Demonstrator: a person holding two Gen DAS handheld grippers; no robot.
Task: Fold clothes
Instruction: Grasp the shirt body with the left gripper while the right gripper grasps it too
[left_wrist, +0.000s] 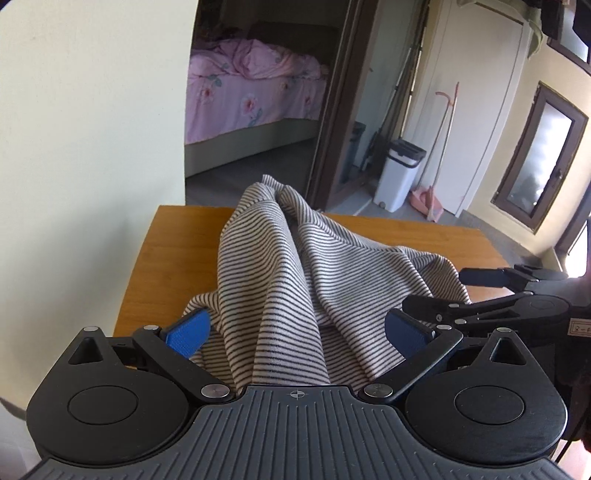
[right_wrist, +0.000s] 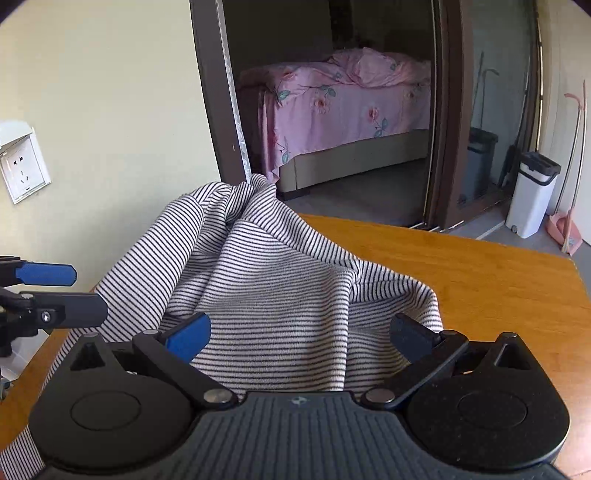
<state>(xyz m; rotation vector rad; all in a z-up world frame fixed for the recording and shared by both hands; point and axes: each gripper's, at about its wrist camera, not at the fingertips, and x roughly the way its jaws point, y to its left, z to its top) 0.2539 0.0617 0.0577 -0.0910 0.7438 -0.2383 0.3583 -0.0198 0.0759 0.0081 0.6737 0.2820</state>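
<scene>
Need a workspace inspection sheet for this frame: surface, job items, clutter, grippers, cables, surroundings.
Surface: wooden table, mostly bare.
Job's things: striped garment, bunched in a heap, not folded.
Clutter: nothing seen.
Grippers: left gripper and right gripper, jaws wide, cloth lying between them, pads not pressing.
Cables: nothing seen.
Surroundings: wall socket, doorway to bed with pink bedding, white bin, broom and dustpan.
</scene>
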